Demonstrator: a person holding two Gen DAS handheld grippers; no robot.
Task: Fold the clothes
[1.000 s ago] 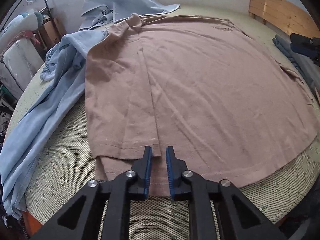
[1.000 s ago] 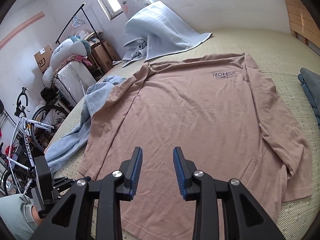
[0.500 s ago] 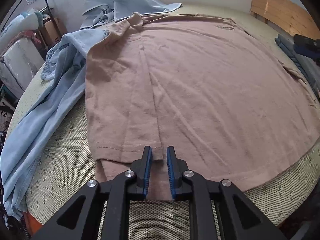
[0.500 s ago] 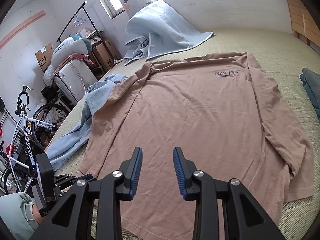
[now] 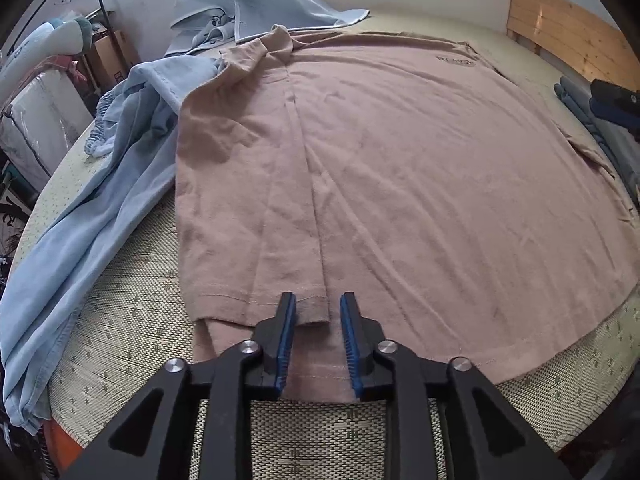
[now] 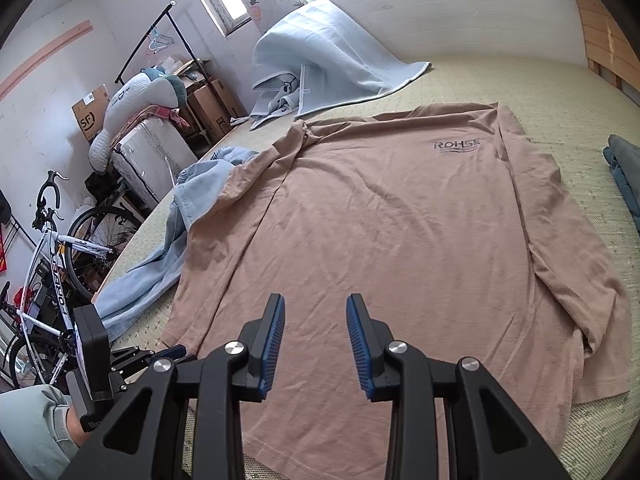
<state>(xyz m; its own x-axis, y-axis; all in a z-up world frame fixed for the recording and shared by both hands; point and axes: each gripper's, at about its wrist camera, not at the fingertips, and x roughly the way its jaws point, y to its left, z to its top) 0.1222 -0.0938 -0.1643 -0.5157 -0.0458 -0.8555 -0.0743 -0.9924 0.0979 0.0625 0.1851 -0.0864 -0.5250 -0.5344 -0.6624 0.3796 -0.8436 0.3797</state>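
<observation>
A brown long-sleeved shirt (image 5: 420, 168) with a dark chest logo (image 6: 456, 145) lies spread on the woven bed mat. Its left side is folded inward as a long strip (image 5: 240, 200). My left gripper (image 5: 318, 312) hovers at the near hem. Its jaws are opening, and the corner of the folded strip (image 5: 314, 312) lies loose between them without being pressed. In the right wrist view, my right gripper (image 6: 316, 312) stands open above the shirt's (image 6: 400, 232) lower middle with nothing between its fingers. The right sleeve (image 6: 576, 280) lies folded along the shirt's right edge.
A light blue garment (image 5: 100, 208) trails off the mat's left edge beside the shirt. A pale blue blanket (image 6: 332, 48) is heaped at the far side. Dark folded clothes (image 6: 624, 168) sit at the right, a wooden headboard (image 5: 568, 40) behind. A bicycle (image 6: 52, 248) stands left of the bed.
The left gripper's jaws have spread apart and let go of the folded hem corner, which now lies on the shirt. The right gripper has not moved.
</observation>
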